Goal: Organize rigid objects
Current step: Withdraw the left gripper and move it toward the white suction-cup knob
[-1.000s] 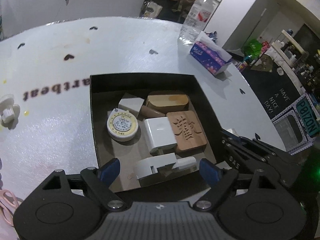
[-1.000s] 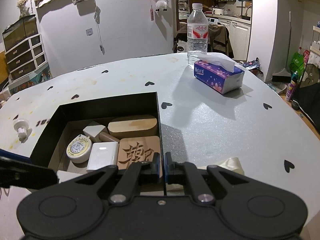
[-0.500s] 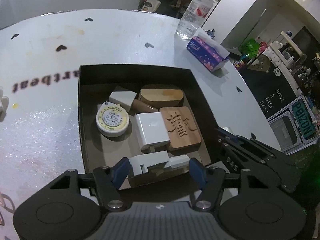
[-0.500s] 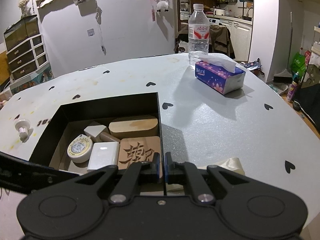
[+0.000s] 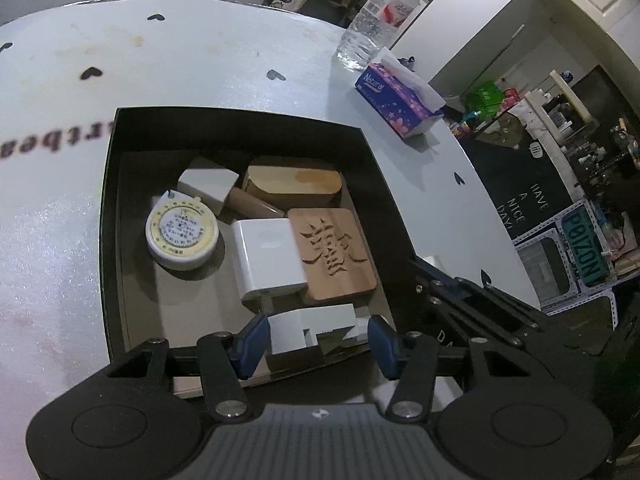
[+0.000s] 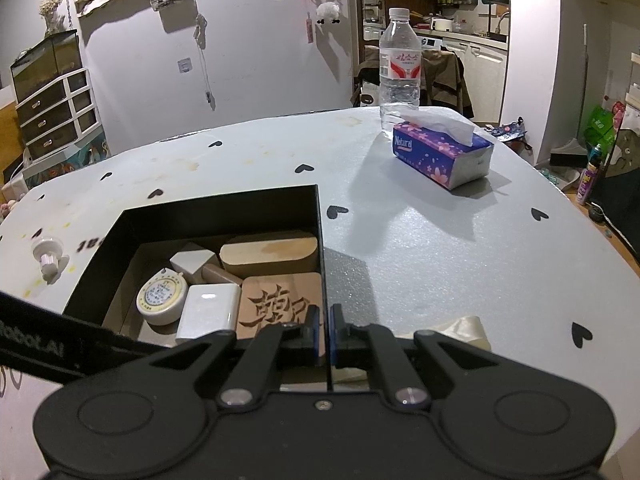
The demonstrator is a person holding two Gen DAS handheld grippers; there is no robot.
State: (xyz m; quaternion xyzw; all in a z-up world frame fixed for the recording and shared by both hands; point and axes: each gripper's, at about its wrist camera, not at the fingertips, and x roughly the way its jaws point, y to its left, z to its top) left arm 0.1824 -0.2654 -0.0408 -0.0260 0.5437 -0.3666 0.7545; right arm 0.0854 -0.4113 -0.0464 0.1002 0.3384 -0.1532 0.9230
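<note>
A black box (image 5: pixel 240 116) on the white table holds a round tape measure (image 5: pixel 182 236), a white charger (image 5: pixel 268 260), a carved wooden block (image 5: pixel 334 252), an oval wooden case (image 5: pixel 294 186) and a white block (image 5: pixel 208 186). A white plug adapter (image 5: pixel 308 328) lies at the box's near end. My left gripper (image 5: pixel 318 340) is closing its jaws around the adapter, and the blue pads touch both of its ends. My right gripper (image 6: pixel 325 332) is shut on the thin right wall of the black box (image 6: pixel 224 204), beside the carved wooden block (image 6: pixel 280 304).
A purple tissue pack (image 6: pixel 440 152) and a water bottle (image 6: pixel 400 72) stand at the far right of the table. A cream ribbon roll (image 6: pixel 464 330) lies right of my right gripper. A small white knob (image 6: pixel 48 256) sits left of the box. The table edge curves away at right.
My left gripper has sunk toward the box's near end and its jaws have narrowed from wide apart onto the white adapter. The right gripper has not moved.
</note>
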